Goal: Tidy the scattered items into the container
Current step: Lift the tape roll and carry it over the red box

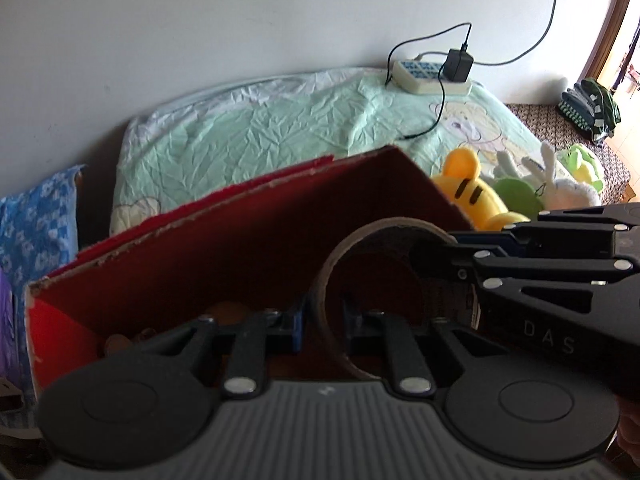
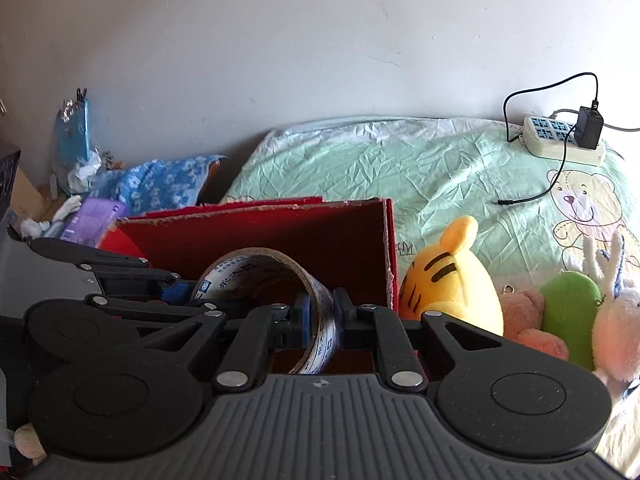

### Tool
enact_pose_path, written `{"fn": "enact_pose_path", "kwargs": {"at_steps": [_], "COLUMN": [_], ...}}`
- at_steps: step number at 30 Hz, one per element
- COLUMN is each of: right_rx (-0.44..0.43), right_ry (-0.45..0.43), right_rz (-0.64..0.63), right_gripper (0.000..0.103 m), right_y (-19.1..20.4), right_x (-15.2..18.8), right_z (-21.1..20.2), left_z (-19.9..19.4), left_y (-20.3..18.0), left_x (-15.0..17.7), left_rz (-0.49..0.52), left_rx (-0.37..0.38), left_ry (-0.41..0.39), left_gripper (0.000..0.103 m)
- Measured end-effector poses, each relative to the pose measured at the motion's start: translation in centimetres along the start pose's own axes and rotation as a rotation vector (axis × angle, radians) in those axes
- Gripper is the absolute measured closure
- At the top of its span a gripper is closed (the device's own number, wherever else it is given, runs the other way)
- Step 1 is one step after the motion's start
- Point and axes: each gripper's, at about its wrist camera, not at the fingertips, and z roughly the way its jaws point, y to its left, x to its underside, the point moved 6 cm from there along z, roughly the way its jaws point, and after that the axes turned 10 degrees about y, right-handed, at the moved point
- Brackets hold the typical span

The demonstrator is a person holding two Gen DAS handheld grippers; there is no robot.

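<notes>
A roll of clear printed tape hangs over the open red cardboard box that stands on the bed. My left gripper is shut on the roll's lower left wall, one blue pad on each side of it. My right gripper is shut on another part of the same band. In the left wrist view the right gripper reaches in from the right to the roll's upper rim. In the right wrist view the left gripper comes in from the left.
Plush toys lie right of the box: a yellow tiger, a pink one, a green one, a white rabbit. A power strip with a charger sits on the green sheet. Clutter and blue cloth lie at left.
</notes>
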Motion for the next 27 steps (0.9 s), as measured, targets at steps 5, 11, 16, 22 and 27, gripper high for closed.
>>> {"fn": "enact_pose_path", "kwargs": {"at_steps": [5,11,16,22,27], "right_rx": [0.043,0.075,0.089,0.05,0.061], "right_ry": [0.053,0.058,0.063,0.129,0.173], "right_rz": [-0.019,-0.03,-0.023,0.024,0.054], "right_gripper": [0.091,0.092,0.091,0.092,0.092], "right_y": [0.6,0.7,0.9,1.2,1.1], "right_x": [-0.1,-0.3,-0.4,-0.3,-0.3], "right_z": [2.4,3.2,3.3,5.0,6.1], "left_z": [2.5,3.4,3.5,4.5,4.9], "left_y": [1.6,2.5,3.2,4.7,5.1], "left_x": [-0.2,-0.5,-0.1,0.6,0.8], "left_rz": [-0.014,-0.069,-0.118,-0.186,-0.215], "left_rx": [0.016,0.022,0.028,0.016,0.027], "left_ry": [0.073,0.081,0.072,0.133,0.168], "left_gripper": [0.087,0.087,0.083,0.083,0.08]}}
